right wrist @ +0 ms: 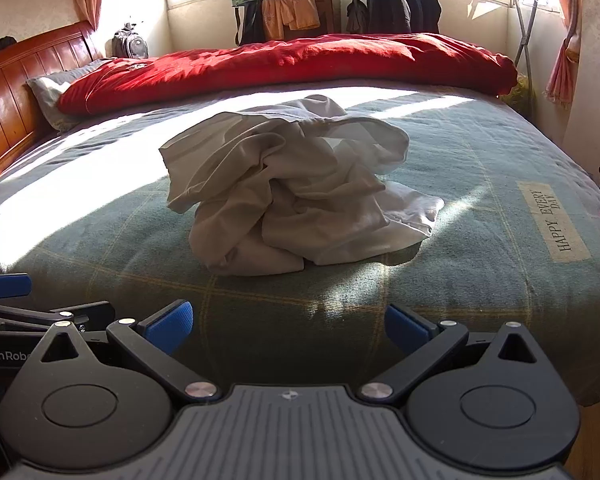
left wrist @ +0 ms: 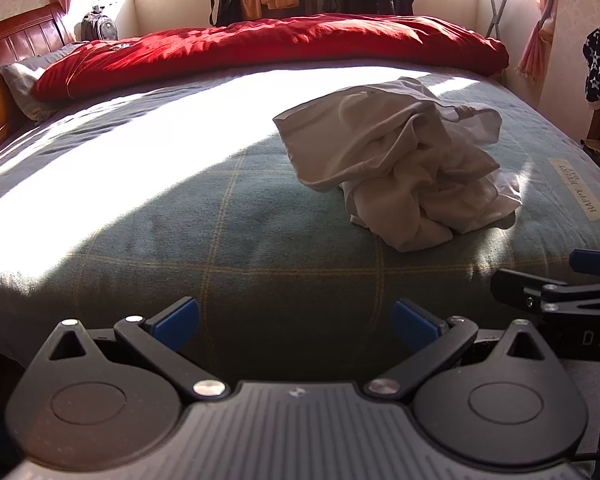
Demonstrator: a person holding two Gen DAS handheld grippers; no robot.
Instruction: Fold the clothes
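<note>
A crumpled white garment (left wrist: 404,160) lies in a heap on the grey-green checked bed cover (left wrist: 220,232), ahead and to the right in the left wrist view. In the right wrist view the garment (right wrist: 296,188) lies straight ahead on the cover (right wrist: 480,208). My left gripper (left wrist: 296,322) is open and empty, near the bed's front edge, well short of the garment. My right gripper (right wrist: 288,326) is open and empty, also at the front edge. Each gripper shows at the side of the other's view.
A red duvet (right wrist: 284,64) lies bunched along the far side of the bed. A wooden headboard (right wrist: 24,84) and a pillow (right wrist: 52,88) are at the left. Dark jackets (right wrist: 400,0) hang on a rack at the window. A white label (right wrist: 552,220) is sewn on the cover at right.
</note>
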